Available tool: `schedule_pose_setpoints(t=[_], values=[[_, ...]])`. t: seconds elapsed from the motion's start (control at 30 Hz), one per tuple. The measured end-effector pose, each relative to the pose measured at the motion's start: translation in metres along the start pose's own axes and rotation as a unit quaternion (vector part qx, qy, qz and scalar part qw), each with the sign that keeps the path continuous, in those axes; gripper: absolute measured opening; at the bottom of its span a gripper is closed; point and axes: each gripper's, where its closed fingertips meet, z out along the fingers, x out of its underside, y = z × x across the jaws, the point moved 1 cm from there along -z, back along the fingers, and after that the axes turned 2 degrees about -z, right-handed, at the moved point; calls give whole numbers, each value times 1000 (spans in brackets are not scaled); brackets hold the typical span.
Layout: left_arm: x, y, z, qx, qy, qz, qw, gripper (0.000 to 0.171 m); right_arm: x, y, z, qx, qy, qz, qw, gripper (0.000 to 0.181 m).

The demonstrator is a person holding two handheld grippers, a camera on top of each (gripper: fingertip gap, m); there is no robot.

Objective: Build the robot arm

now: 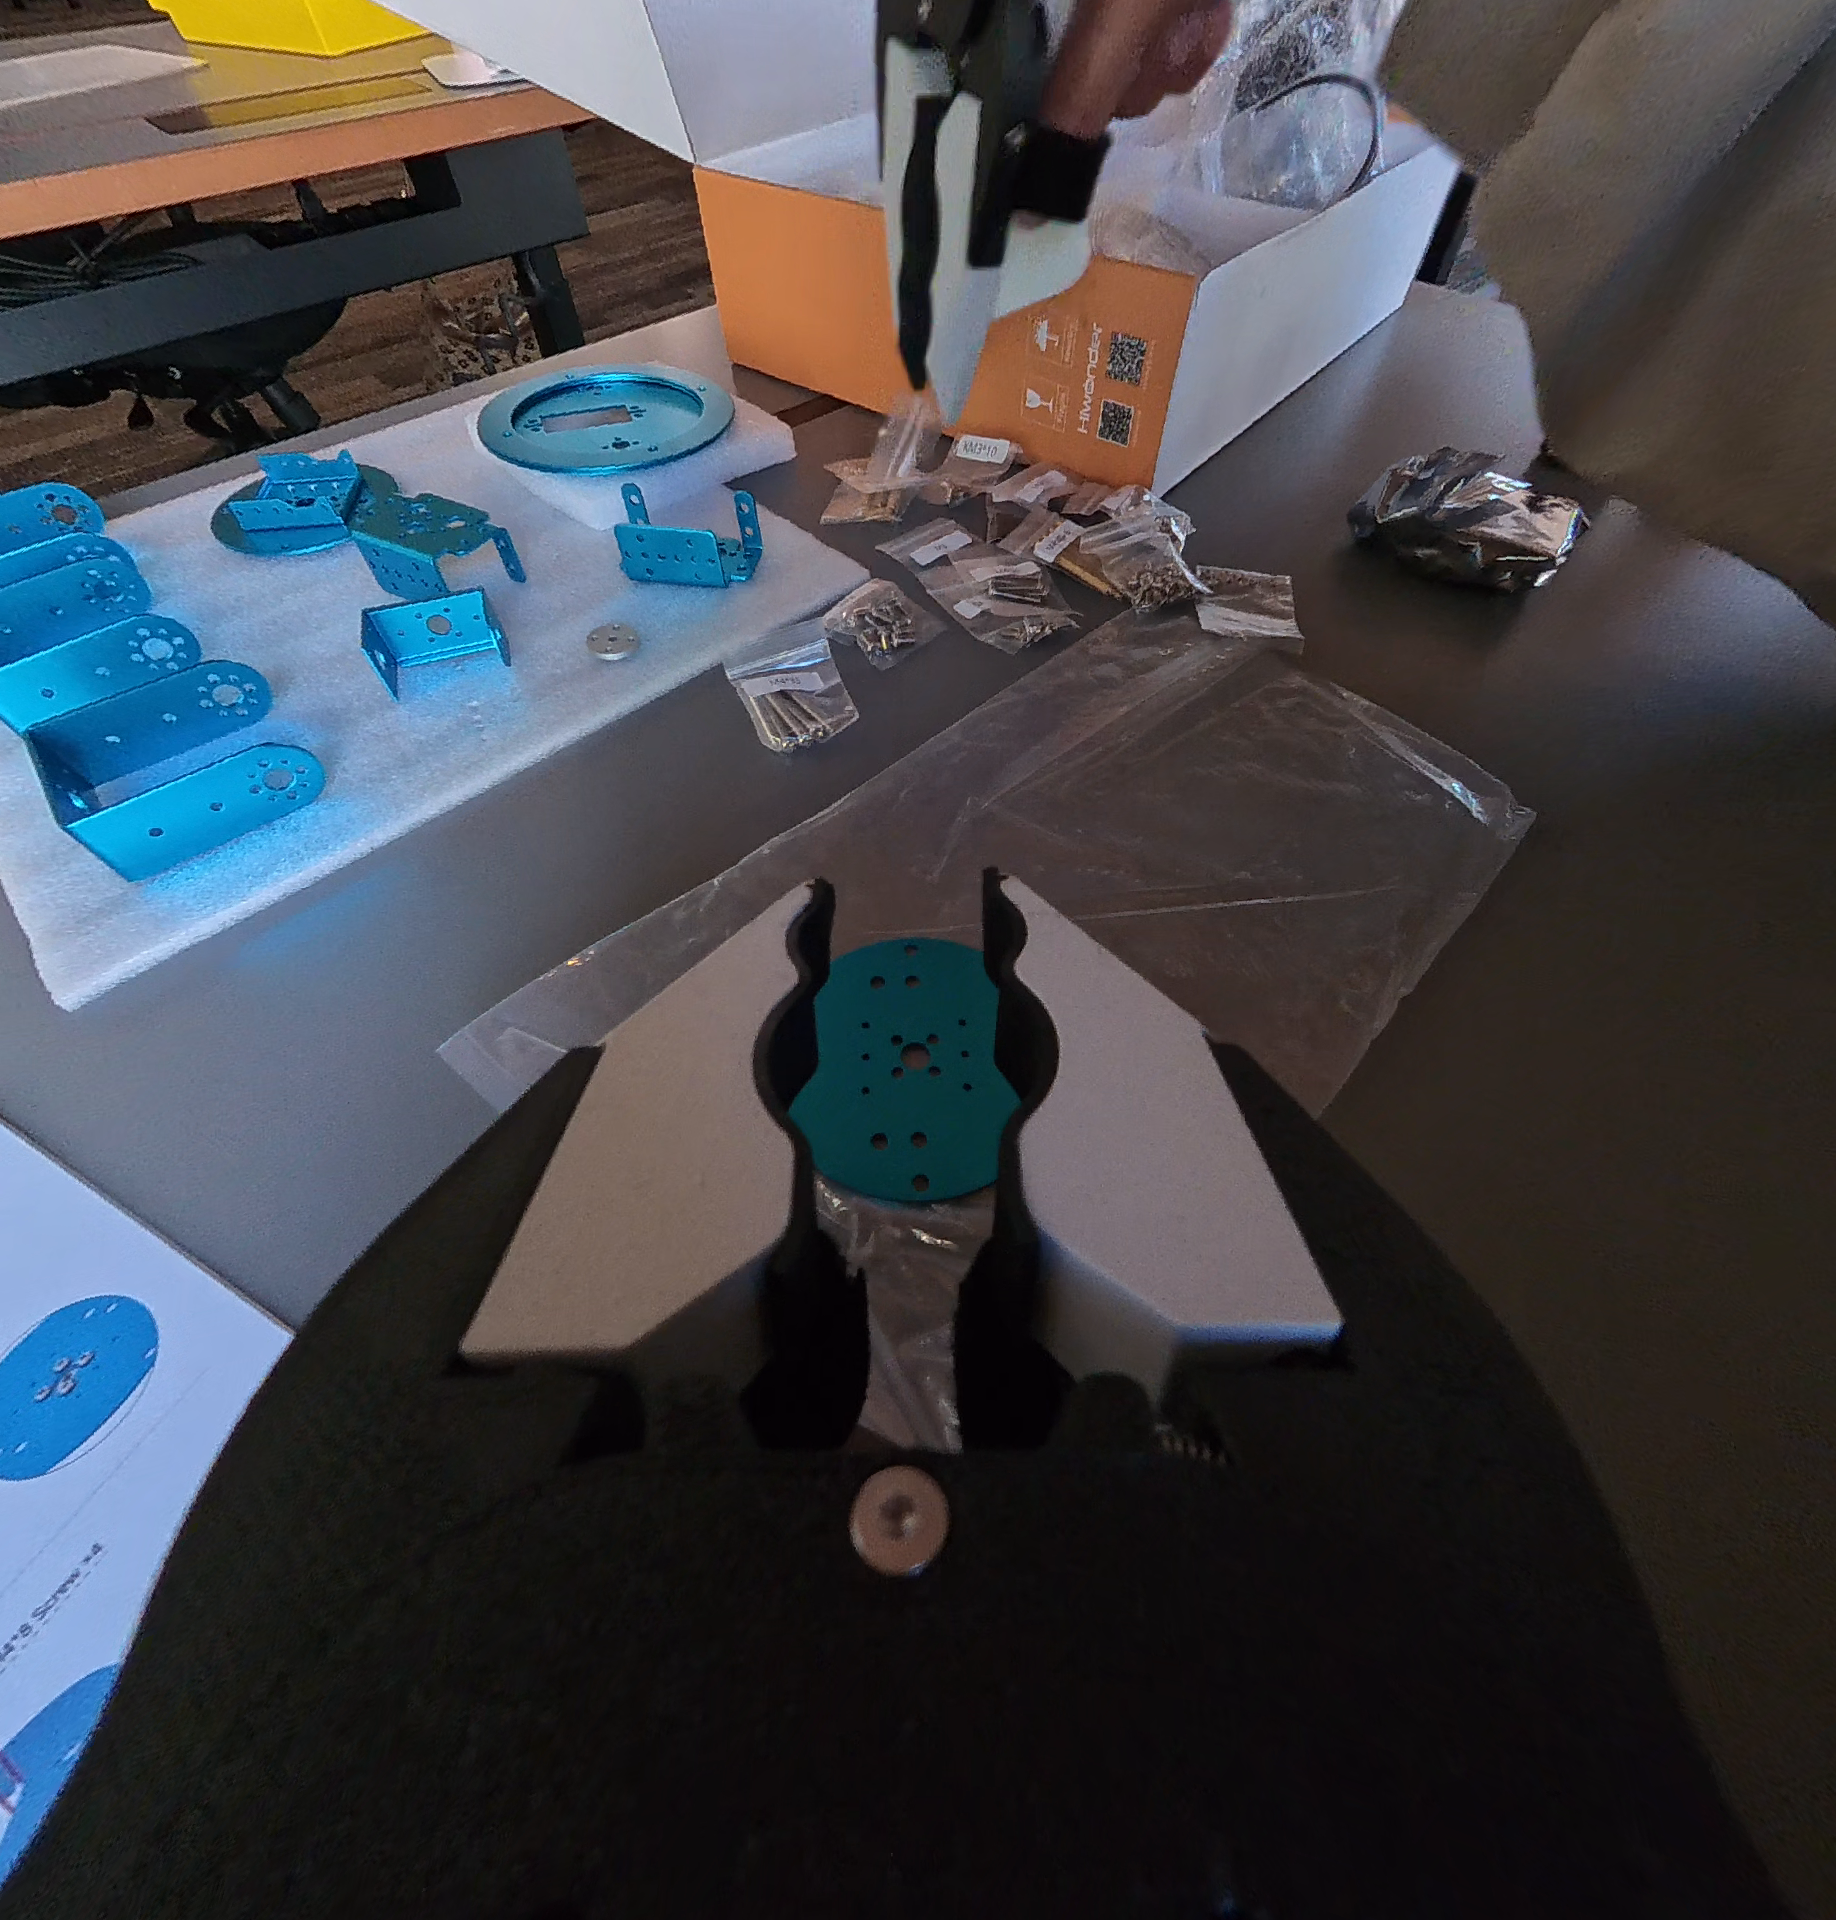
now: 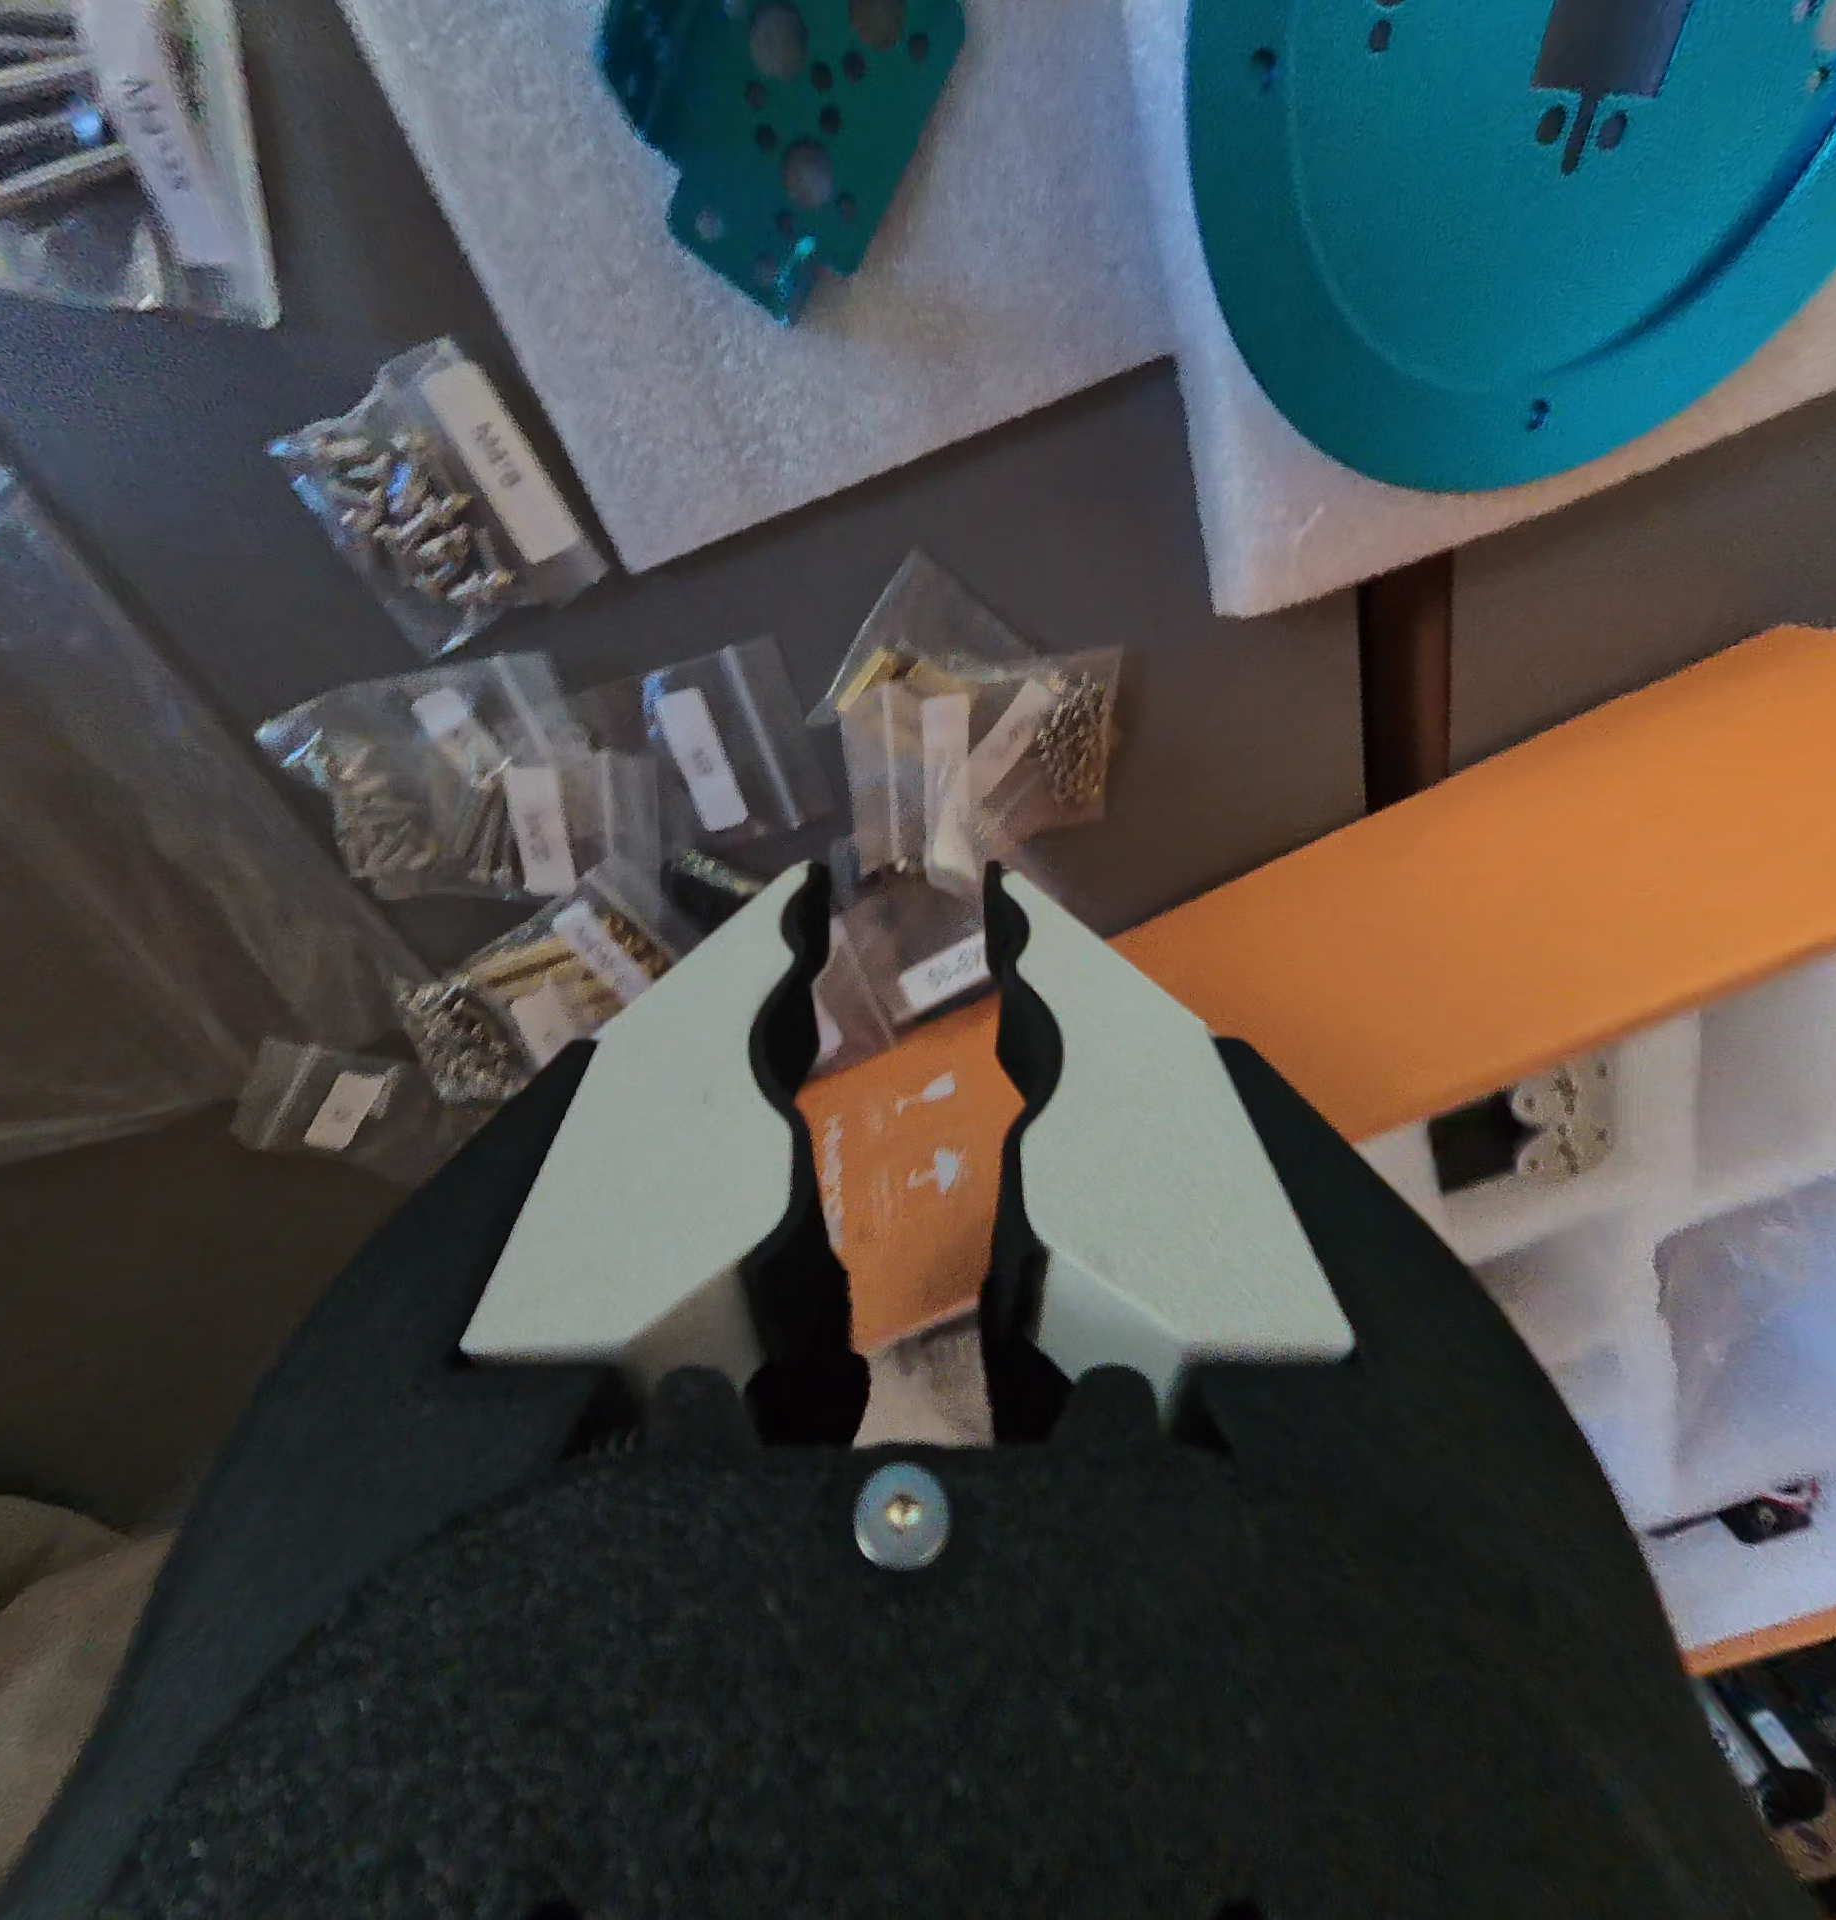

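Note:
My left gripper (image 1: 906, 891) is shut on a round teal metal disc (image 1: 898, 1081) with several holes, held between its fingers above a clear plastic bag (image 1: 1205, 790) lying on the grey table. My right gripper (image 2: 903, 883) has its jaws apart, pointing down over a cluster of small screw bags (image 2: 446, 790). One small labelled bag (image 2: 940, 971) shows between its fingertips; whether they touch it I cannot tell. The right gripper also shows in the left wrist view (image 1: 919, 369), held by a hand, right above an upright blurred small bag (image 1: 909, 426).
Blue metal brackets (image 1: 135, 686) and a blue ring plate (image 1: 604, 421) lie on white foam sheets (image 1: 301, 831). An open orange and white box (image 1: 1153, 343) stands at the back. A crumpled dark foil bag (image 1: 1465, 514) lies right. A printed instruction sheet (image 1: 62, 1382) lies front left. The gap from one gripper's tips to the other's is roughly 30 cm.

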Motion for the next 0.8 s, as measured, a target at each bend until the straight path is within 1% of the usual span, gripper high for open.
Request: schedule_pose_setpoints(t=[0.07,0.13,0.2,0.27,0.37,0.43,0.5,0.57,0.63,0.67,0.73,0.8], values=[[0,0,0,-1,0,3,1000,29,12,9,-13,4,-1,-8,1000,29],[-1,-1,-1,0,-1,3,1000,29,22,21,-19,-4,6,-17,1000,29],[-1,-2,-1,3,-2,3,1000,29,27,36,-16,-27,25,-36,999,29],[-2,-4,-1,5,-3,4,1000,29,31,42,-8,-35,60,-54,996,29],[0,-3,0,0,0,10,1000,29,30,39,8,-49,111,-49,991,33],[0,-2,0,-2,1,8,1000,29,32,32,20,-56,152,-18,987,36],[1,-1,0,0,1,3,1000,29,30,26,29,-54,169,2,984,37],[1,-1,0,2,0,-1,1000,29,32,23,31,-52,186,18,981,36],[1,-2,0,5,0,-2,1000,29,34,23,30,-49,199,3,979,20],[0,-2,-1,5,0,-2,1000,29,33,25,30,-49,198,-15,979,6],[-1,-3,-1,6,-2,1,1000,29,32,24,27,-34,195,-44,979,1],[-1,-3,-1,4,-3,4,1000,29,32,23,20,-28,189,-50,980,0]])
